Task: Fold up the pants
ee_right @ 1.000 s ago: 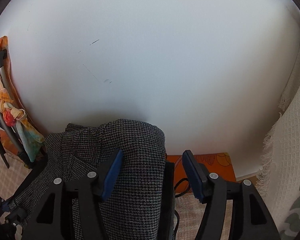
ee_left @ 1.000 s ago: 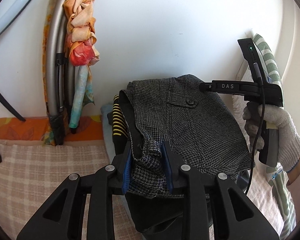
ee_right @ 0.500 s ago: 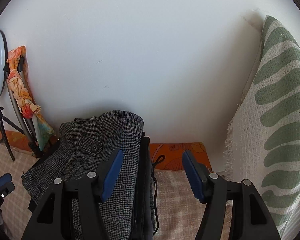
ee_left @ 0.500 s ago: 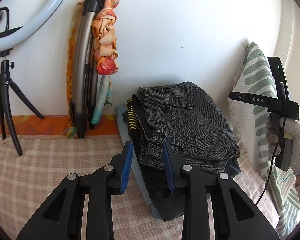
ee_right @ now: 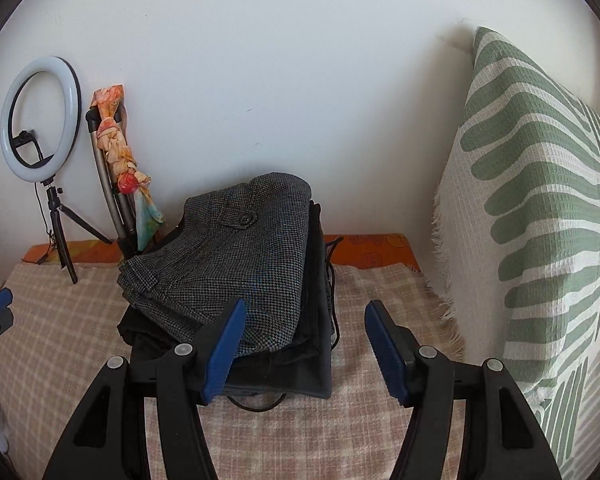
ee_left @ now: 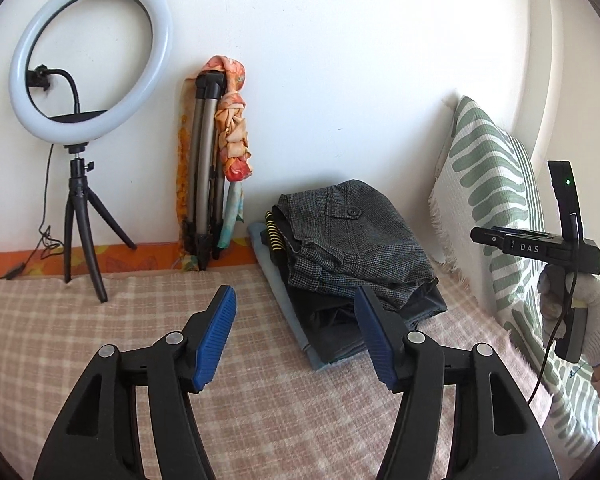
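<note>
**Folded pants let go on the stack**

Between the blue pads of the left hand-held gripper (ee_left: 296, 334) nothing is caught now: its jaws are opening, and only the checked beige bed cover (ee_left: 100, 320) and the near edge of the clothes pile show through the gap. A second ago the same pads pinched a fold of the grey houndstooth wool pants (ee_left: 356, 240); that fold is released, and the view has pulled back and risen, so the whole pile and the wall behind it come into frame. The right hand-held gripper (ee_right: 304, 346) also stands open and empty, as it did a second ago, with the pile's front corner seen past its left pad but not pressed by it. In the left wrist view it shows off to the right, carried by a white-gloved hand (ee_left: 592, 320), well apart from the pile.

Outward from the pads, the pants lie folded, button pocket up, on top of a stack of dark folded garments (ee_right: 300, 364) on the bed, close to the white wall. To the left stand a white ring light on a black tripod (ee_left: 88, 60) and a folded metal stand wrapped in an orange scarf (ee_left: 220, 152); to the right leans a green-and-white patterned cushion (ee_right: 540, 220).

Judging from this, the fold and the placing are done; both hands look to be withdrawing, and this pair needs little more.
</note>
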Tool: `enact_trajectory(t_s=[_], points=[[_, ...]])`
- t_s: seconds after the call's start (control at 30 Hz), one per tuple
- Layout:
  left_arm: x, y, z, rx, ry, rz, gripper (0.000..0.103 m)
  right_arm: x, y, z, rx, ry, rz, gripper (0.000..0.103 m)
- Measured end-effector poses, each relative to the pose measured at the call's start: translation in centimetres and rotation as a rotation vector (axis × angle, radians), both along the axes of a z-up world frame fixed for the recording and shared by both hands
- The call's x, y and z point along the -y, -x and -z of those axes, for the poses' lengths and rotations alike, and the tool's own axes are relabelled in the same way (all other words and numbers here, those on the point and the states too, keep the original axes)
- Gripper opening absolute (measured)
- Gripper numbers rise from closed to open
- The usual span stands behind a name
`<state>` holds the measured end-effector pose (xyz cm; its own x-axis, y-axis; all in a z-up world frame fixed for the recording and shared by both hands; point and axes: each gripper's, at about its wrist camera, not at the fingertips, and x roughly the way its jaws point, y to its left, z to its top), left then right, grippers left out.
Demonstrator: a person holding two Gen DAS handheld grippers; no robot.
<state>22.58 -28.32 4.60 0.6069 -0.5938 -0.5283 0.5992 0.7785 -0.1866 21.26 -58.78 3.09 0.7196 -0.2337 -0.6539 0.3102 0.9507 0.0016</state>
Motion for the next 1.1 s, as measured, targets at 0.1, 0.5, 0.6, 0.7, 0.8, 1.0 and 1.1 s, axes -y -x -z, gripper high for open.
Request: enact_trajectory(t_s=[0.1, 0.5, 0.6, 0.7, 0.8, 1.0, 1.1], points=[[-1.3, 1.8, -0.8, 0.005, 0.001, 0.010, 0.064, -1.5, 2.7, -0.6, 0.013, 0.017, 0.003, 0.065], [-6.9, 9.3, -3.9, 0.064, 0.039, -0.006, 0.080, -9.2, 13.0, -1.7, 0.082, 0.044, 0.002, 0.083], [-7.9, 10.8, -3.9, 0.071, 0.029, -0.008, 0.081, -11.4, 15.3, -1.9, 0.098, 0.075, 0.019, 0.087], [-8.9, 11.8, -3.7, 0.070, 0.026, -0.011, 0.081, -13.5, 17.2, -2.0, 0.104, 0.108, 0.027, 0.092], [-9.5, 12.7, -3.3, 0.065, 0.016, -0.012, 0.081, -15.1, 19.0, -2.3, 0.124, 0.107, 0.034, 0.097], [-11.1, 14.5, -2.6, 0.062, 0.003, -0.031, 0.081, -18.0, 21.9, -2.6, 0.162, 0.144, 0.049, 0.103], [-11.6, 15.4, -2.3, 0.070, -0.013, -0.045, 0.081, -18.9, 23.0, -2.5, 0.178, 0.115, 0.043, 0.103]])
